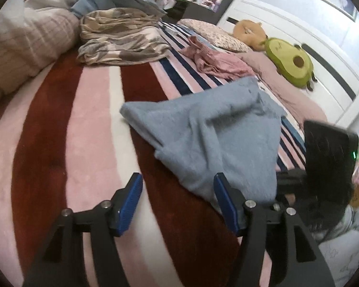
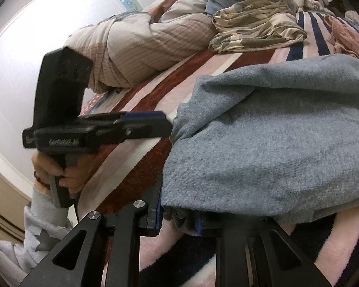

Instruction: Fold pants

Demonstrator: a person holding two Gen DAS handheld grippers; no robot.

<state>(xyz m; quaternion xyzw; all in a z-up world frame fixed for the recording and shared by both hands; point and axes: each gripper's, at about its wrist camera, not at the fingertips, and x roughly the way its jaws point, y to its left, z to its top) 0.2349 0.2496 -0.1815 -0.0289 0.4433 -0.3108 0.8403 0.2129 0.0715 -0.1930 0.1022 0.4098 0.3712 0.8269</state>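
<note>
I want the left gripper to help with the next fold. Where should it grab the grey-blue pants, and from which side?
Probably the near edge of the grey-blue pants, beside the open left gripper. That edge lies flat on the striped blanket, so slide in low. The right gripper looks shut on the near hem.

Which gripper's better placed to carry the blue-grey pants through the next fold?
Right, probably. The right gripper already has the edge of the blue-grey pants bunched between its pads. The left gripper is open over the striped blanket, pants lying only against its right finger, nothing pinched.
</note>
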